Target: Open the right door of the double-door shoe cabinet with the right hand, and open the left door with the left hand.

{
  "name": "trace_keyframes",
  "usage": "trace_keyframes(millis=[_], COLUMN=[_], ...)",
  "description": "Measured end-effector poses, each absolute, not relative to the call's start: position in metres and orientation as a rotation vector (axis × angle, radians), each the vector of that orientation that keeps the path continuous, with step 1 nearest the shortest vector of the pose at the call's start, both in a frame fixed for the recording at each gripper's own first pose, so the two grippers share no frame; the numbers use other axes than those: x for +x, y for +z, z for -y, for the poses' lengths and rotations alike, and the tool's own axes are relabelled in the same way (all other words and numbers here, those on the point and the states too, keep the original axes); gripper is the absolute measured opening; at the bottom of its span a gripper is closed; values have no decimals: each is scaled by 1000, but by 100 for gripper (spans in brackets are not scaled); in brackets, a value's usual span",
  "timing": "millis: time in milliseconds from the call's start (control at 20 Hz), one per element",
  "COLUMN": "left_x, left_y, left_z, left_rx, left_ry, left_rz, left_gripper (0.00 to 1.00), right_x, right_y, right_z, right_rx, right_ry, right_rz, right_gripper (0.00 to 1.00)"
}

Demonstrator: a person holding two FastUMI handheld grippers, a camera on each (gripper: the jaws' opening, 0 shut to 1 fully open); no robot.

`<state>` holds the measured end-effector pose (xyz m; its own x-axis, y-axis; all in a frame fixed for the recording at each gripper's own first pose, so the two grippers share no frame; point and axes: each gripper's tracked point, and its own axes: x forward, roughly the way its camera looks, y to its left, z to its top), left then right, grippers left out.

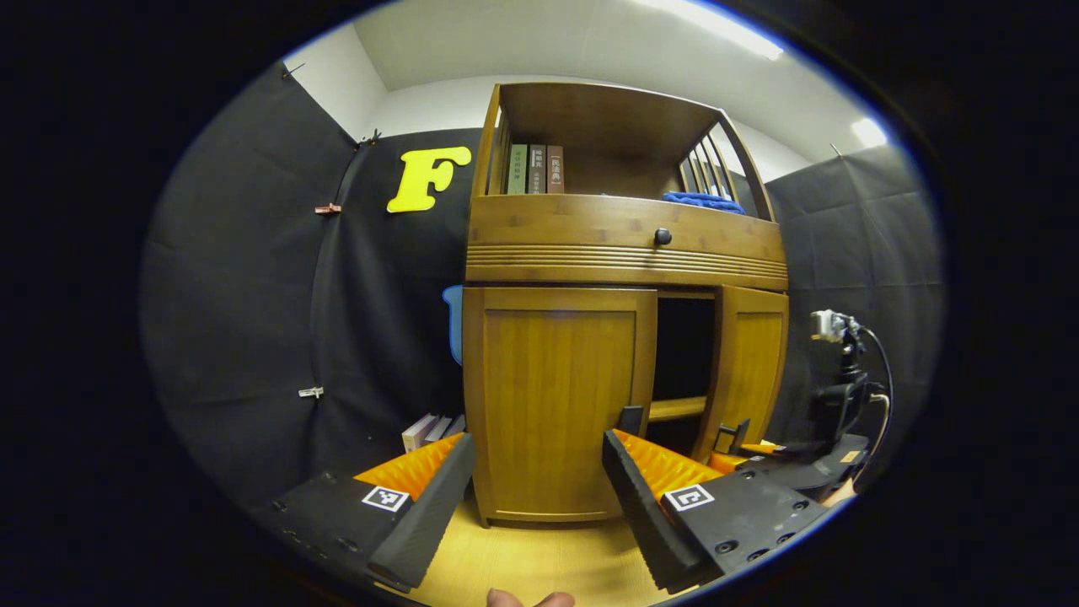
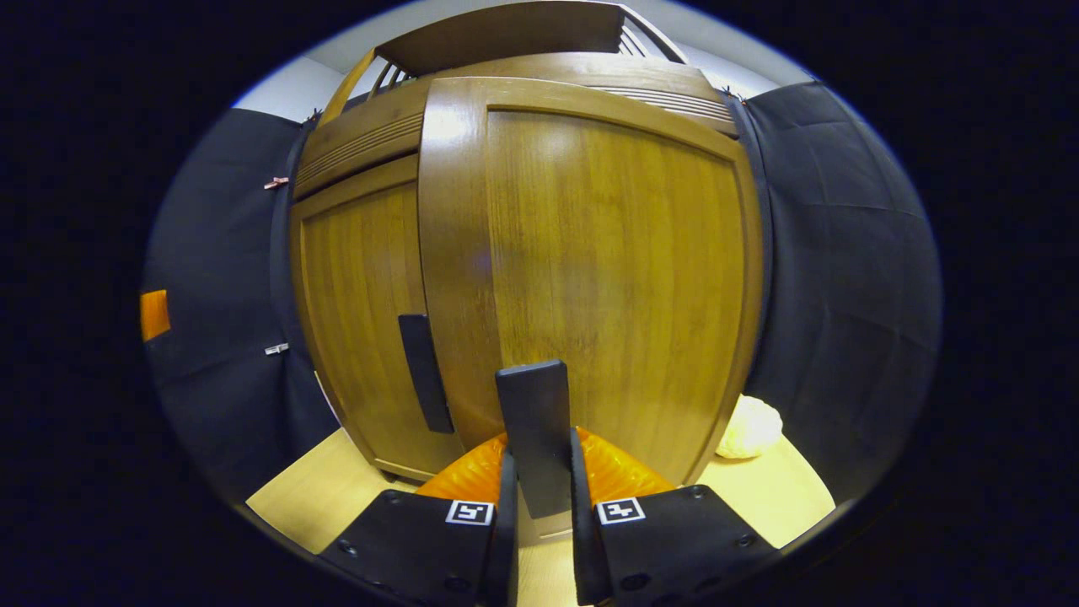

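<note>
Black cloth booth wall [image 1: 253, 320] behind, white ceiling with strip lights, light wood floor [image 1: 539, 556].

Left gripper view, near to far: left gripper [image 1: 539, 472] low in front, fingers spread wide, nothing between them, apart from the cabinet. A fingertip of the holding hand [image 1: 527, 599] at the bottom edge. Beyond it the shoe cabinet [image 1: 624, 253] stands on the floor. Left door [image 1: 556, 396] sits flush, closed; its dark vertical handle [image 1: 630, 419] peeks out just above the right-side finger. Right door [image 1: 750, 371] is swung outward, dark gap and an inner shelf [image 1: 677, 409] visible between the doors. The right gripper [image 1: 733, 438] sits at that door's lower edge, rig and cable behind it. Above the doors, a drawer with a round black knob [image 1: 662, 237]; open top shelf holds three books [image 1: 536, 169] and a blue cloth [image 1: 704, 201]. More books [image 1: 432, 430] on the floor left of the cabinet.

Right gripper view: right gripper [image 2: 539, 472] pressed together on the right door handle [image 2: 533, 421], both fingers against its sides. Right door [image 2: 607, 270] close and angled out past the left door [image 2: 362, 312], left door handle [image 2: 424, 371] free. A pale crumpled bag-like thing [image 2: 748, 427] on the floor at right.
</note>
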<state>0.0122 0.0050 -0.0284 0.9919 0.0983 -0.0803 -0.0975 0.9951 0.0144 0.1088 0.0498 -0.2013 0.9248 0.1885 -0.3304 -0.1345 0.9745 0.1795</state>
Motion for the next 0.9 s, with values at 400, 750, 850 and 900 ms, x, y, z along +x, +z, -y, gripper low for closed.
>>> trace_keyframes(millis=[400,750,850,900], left_x=[-10,-7,-2,2], left_y=[-46,-44,-41,-39], left_z=[6,11,18,22], left_rx=[-17,-21,-17,-14], left_ry=[126,112,93,83], left_rz=[-103,-96,-89,-83], left_gripper=[92,94,94,94], right_x=[56,35,33,33], right_y=[-194,-182,-180,-181], right_z=[14,80,93,102], right_rx=[129,162,181,185], right_ry=[153,80,90,82], right_rz=[-399,-393,-398,-400], right_gripper=[25,27,27,27])
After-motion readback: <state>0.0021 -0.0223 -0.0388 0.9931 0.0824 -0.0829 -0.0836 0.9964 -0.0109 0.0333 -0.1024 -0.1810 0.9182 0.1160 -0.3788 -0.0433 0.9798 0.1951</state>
